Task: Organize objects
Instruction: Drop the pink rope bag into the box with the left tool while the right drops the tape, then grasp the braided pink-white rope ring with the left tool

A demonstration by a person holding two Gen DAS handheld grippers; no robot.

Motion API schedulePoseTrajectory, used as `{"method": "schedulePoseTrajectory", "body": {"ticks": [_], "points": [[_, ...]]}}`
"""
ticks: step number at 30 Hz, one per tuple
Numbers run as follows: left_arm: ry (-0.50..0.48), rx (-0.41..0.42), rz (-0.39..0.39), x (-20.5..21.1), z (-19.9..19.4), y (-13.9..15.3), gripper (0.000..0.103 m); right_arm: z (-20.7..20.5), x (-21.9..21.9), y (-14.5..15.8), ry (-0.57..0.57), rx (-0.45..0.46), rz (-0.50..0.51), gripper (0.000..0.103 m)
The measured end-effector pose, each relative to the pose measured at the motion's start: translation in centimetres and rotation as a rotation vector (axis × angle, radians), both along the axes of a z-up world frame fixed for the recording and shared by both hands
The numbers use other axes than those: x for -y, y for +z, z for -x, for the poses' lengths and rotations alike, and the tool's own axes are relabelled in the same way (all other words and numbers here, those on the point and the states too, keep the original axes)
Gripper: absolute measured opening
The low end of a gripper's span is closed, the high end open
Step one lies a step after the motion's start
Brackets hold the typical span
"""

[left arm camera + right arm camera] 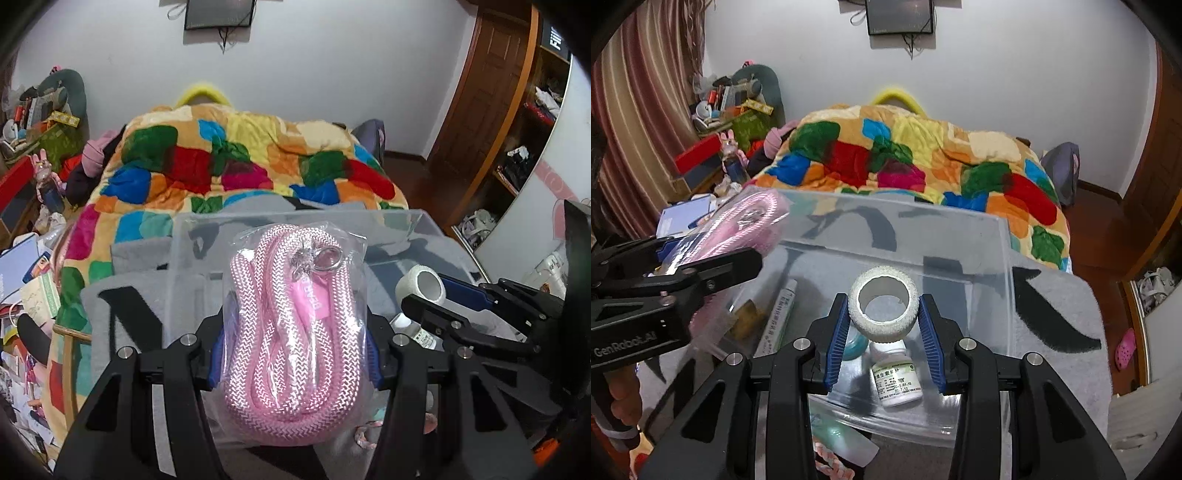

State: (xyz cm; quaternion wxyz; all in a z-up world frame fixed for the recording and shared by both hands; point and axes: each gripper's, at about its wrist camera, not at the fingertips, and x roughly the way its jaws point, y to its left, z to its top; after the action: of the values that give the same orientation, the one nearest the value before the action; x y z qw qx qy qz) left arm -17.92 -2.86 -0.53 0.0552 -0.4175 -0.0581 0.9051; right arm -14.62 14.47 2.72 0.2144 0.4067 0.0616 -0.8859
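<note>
Setting: bedroom; grey mat [1067, 295] with black strokes spread at near end of bed, patchwork quilt [923, 155] beyond, wall screen [900, 16] far centre.

Bin: clear plastic bin [1003, 258] resting on mat, open-topped; white pill bottle [895, 376] lying on its floor, a boxed tube [779, 317] toward left wall, a teal ring partly hidden under right gripper.

Left gripper [295, 354]: clamped on bagged pink rope [291, 332], blue pads pressing both flanks of the coil; held above near-left part of bin.

Right gripper [884, 321]: closed on white tape roll [883, 302], pads touching opposite outer faces, bore facing camera; held over bin, above pill bottle.

Rope, handling: judged light and soft; coil likely to squash under pressure; glossy bag probably slippery, so hold best kept across the thick middle of the coil, not on loose film. Metal clasp [317, 258] at far end, apart from pads.

Tape roll, handling: judged light, fairly stiff as a ring, textured outer face giving good friction; grip across diameter suitable, though hard squeezing could oval it.

Bottle: judged rigid and smooth, liable to roll if struck.

Stage: both items seemingly ready for lowering and release.
</note>
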Motion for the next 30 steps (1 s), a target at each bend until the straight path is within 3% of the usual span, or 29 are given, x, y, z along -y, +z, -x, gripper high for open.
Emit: {"method": "schedulePoseTrajectory", "body": {"ticks": [5,8,15,19,30], "points": [[-0.001,-0.002,0.003,-0.1,-0.2,-0.1,0.058,-0.5,-0.7,0.0,0.004,0.004,-0.016,0.038],[-0.014,-0.040,0.018,-0.3,-1.2,0.8,0.058,-1.4,-1.2,0.7,0.011,-0.019,-0.009,0.046],[-0.045,-0.107,0.067,-1.0,-4.5,2.8,0.059,-4.5,-2.8,2.4,0.048,-0.068,0.028,0.046],[-0.073,-0.115,0.057,-1.5,-6.7,2.8,0.059,-6.8,-3.9,2.3,0.067,-0.072,0.033,0.046],[-0.196,0.008,0.022,-6.5,-9.5,-2.0,0.059,-9.4,-7.7,-1.6,0.020,0.010,0.005,0.046]]}}
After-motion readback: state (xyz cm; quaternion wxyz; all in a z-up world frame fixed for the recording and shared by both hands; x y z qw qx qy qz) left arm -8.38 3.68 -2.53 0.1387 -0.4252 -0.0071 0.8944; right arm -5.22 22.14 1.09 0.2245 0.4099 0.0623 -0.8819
